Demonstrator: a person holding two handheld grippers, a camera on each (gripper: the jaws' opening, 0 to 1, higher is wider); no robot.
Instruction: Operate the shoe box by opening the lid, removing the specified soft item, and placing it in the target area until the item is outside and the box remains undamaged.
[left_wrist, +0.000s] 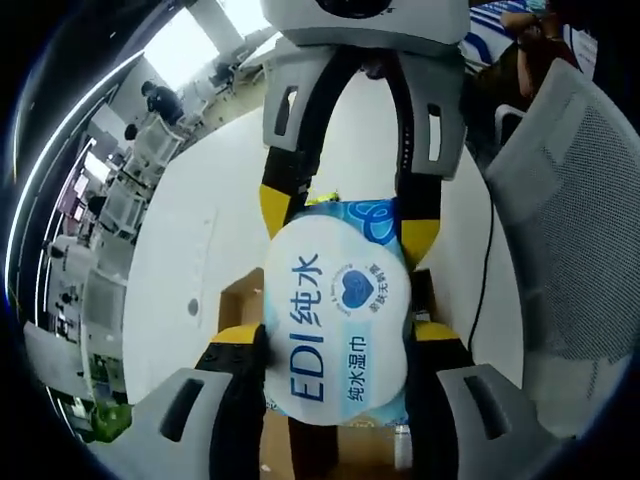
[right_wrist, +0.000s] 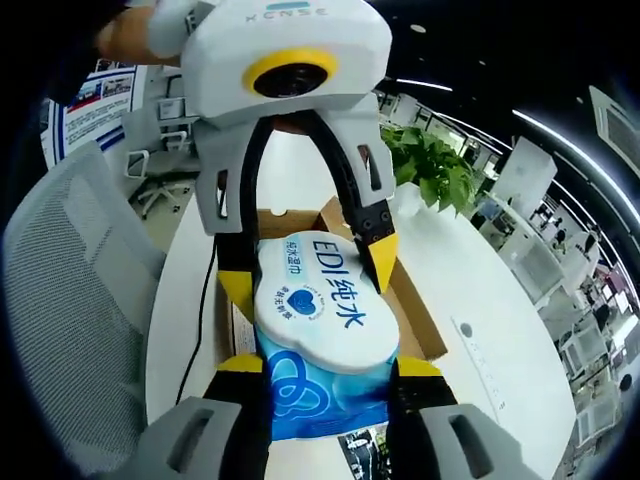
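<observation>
Wipes pack held above the shoe box, clamped by both tongs from opposite ends. Left gripper view: left tongs clenched on the pack's label end, right tongs entering from the top and gripping the far blue end. Right gripper view reverses it: right tongs pinching the blue end, left tongs opposite on the label end.

Right gripper view shows the cardboard box open on the white table, inner walls visible, the pack hiding most of the interior, so contents can't be told. A green plant stands beyond. Left gripper view shows just a cardboard strip beside the pack, plus a grey mesh chair at right and a black cable across the table.
</observation>
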